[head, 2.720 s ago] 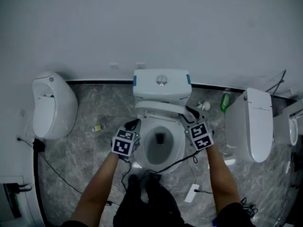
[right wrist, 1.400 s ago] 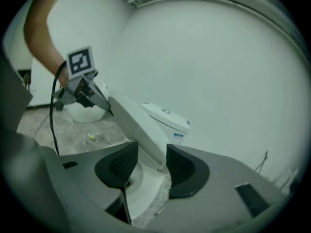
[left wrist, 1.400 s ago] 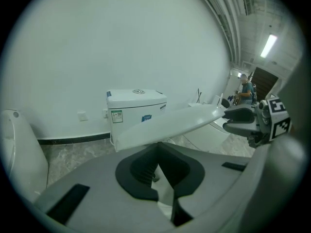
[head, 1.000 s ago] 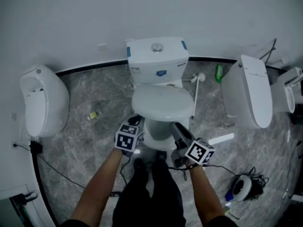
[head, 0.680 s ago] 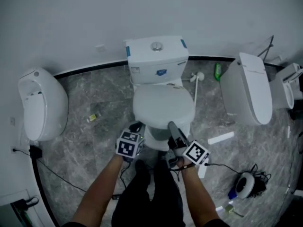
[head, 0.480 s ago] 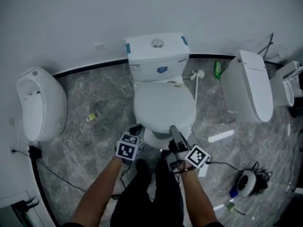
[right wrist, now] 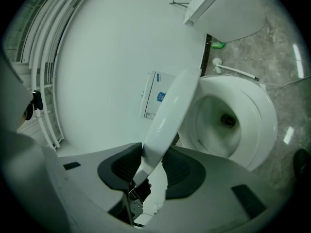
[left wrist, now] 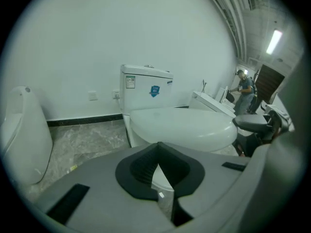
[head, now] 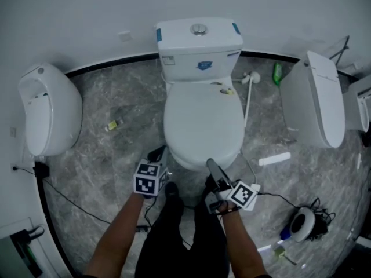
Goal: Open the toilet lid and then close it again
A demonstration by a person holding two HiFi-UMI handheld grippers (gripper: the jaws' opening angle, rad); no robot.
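The white toilet [head: 200,45] stands against the wall, its lid [head: 203,120] lowered over the bowl. My right gripper [head: 210,164] is at the lid's front edge. In the right gripper view the lid [right wrist: 167,115] runs between the pads of that gripper [right wrist: 148,166], whose jaws have just been closing on it. The lid's front is held off the open bowl [right wrist: 228,123]. My left gripper [head: 157,153] hangs shut and empty at the bowl's front left. In its own view the left gripper [left wrist: 158,161] points at the lid [left wrist: 180,127].
A white urinal [head: 46,117] stands at the left and a second toilet [head: 313,100] at the right. A toilet brush [head: 249,91], a green bottle [head: 277,73], a white strip [head: 275,158] and a cable reel [head: 301,225] lie on the grey floor. A person [left wrist: 245,84] stands far off.
The lid has come down from raised, with the bowl showing, to lying over the bowl. Both grippers have sunk and drawn back towards the person, the right one staying at the lid's front edge.
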